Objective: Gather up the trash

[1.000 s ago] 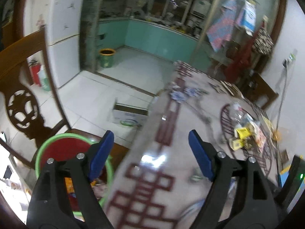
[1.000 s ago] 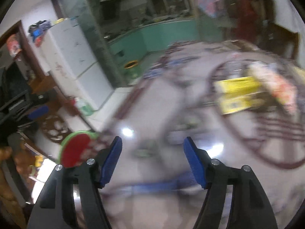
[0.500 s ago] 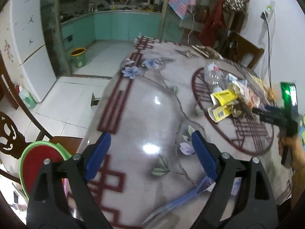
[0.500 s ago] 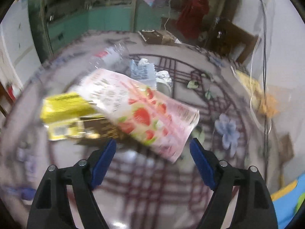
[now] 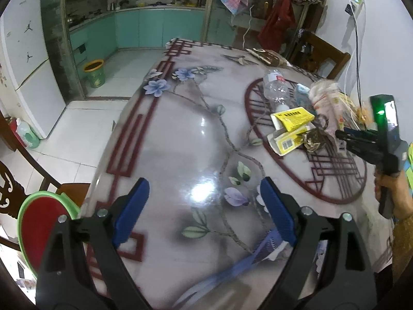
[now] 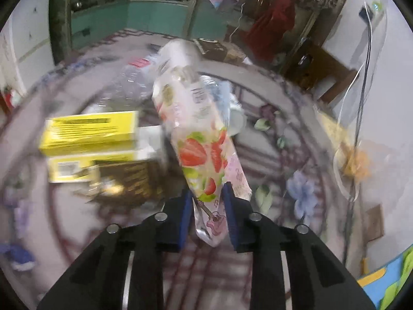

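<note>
The right gripper [image 6: 207, 215] has closed on the strawberry wrapper [image 6: 204, 152]; left gripper [image 5: 204, 213] gapes apart. Two yellow boxes [image 6: 90, 129], one bottle [image 5: 276, 90], floral table [image 5: 180, 142], center frame.

You're over a glossy floral table cover [image 5: 180, 134]; the strawberry-print plastic wrapper [image 6: 204, 152] shines, yellow cardboard boxes [image 6: 90, 129] look matt.

A glossy surface [image 5: 180, 134] printed with flowers and red fretwork fills the near room. White floor tiles [image 5: 77, 134] run left toward a far kitchen with teal cabinets [image 5: 144, 29]. A white fridge [image 5: 23, 59] stands far left, wooden chairs [image 5: 327, 56] far right.
</note>
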The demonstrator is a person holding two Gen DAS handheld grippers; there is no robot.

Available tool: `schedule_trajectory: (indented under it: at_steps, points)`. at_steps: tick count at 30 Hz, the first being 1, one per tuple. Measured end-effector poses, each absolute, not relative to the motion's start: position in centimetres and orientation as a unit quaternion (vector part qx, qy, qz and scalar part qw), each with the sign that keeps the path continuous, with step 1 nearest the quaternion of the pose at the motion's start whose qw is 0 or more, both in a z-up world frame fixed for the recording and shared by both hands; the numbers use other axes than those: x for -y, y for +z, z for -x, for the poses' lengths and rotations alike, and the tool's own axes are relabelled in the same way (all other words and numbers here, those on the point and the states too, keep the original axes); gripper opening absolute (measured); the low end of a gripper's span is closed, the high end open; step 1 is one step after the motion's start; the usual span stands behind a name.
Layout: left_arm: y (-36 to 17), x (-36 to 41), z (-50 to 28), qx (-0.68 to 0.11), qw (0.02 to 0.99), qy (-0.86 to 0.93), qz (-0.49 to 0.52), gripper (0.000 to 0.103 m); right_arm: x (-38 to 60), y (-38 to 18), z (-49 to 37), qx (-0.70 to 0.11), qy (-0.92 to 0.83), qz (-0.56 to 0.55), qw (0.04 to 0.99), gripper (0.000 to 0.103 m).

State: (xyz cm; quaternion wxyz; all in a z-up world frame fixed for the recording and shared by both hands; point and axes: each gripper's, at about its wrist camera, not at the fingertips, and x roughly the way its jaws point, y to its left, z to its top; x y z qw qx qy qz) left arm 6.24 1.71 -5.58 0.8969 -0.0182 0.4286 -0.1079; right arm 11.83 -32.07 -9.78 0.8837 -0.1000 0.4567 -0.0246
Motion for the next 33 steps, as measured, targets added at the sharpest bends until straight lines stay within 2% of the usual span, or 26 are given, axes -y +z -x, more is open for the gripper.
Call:
schedule_trajectory:
  at_steps: [2, 4, 7, 9, 10, 11, 12, 13, 20, 26, 29, 33]
  points:
    - [-5.4, -1.1, -6.2, -0.429, 0.896, -0.113, 0.02, 0.086, 32.3, -9.0, -9.8, -0.476, 0.005, 0.05, 0.878, 0.014]
    - [-5.1, -0.2, -6.1, -0.427, 0.895, -0.126, 0.027, 0.086, 32.5, -8.6, -7.9, -0.494, 0.032, -0.009, 0.869, 0.012]
    - [-4.8, 1.4, -6.0, -0.42, 0.897, -0.139, 0.02, 0.086, 32.8, -8.2, -4.7, -0.511, 0.057, -0.067, 0.855, 0.012]
    - [-4.9, 3.0, -5.9, -0.416, 0.897, -0.15, 0.01, 0.086, 33.0, -8.5, -2.8, -0.522, 0.064, -0.086, 0.846, 0.015]
    - [-5.0, 3.6, -5.8, -0.416, 0.896, -0.154, 0.005, 0.086, 33.2, -8.7, -2.4, -0.526, 0.065, -0.095, 0.843, 0.027]
    - [-5.2, 4.4, -5.8, -0.415, 0.896, -0.159, -0.001, 0.086, 33.8, -9.0, -2.0, -0.526, 0.064, -0.118, 0.84, 0.054]
    - [-5.4, 5.3, -5.7, -0.417, 0.894, -0.166, -0.008, 0.086, 34.3, -9.3, -2.0, -0.525, 0.062, -0.134, 0.838, 0.068]
    - [-5.6, 5.9, -5.6, -0.418, 0.892, -0.171, -0.014, 0.086, 35.0, -9.5, -2.1, -0.523, 0.059, -0.148, 0.837, 0.076]
    - [-6.6, 9.3, -5.3, -0.405, 0.893, -0.182, -0.071, 0.087, 35.9, -10.3, -4.1, -0.503, 0.064, -0.164, 0.846, 0.077]
    - [-6.5, 8.0, -5.7, -0.392, 0.904, -0.142, -0.091, 0.087, 32.2, -8.8, -5.7, -0.464, 0.1, -0.084, 0.876, 0.08]
    - [-6.2, 5.9, -6.1, -0.39, 0.91, -0.115, -0.076, 0.088, 30.8, -8.4, -6.2, -0.474, 0.109, -0.062, 0.872, 0.082]
    - [-5.8, 2.9, -6.6, -0.388, 0.917, -0.086, -0.029, 0.089, 32.2, -8.1, -6.0, -0.48, 0.124, -0.137, 0.858, 0.086]
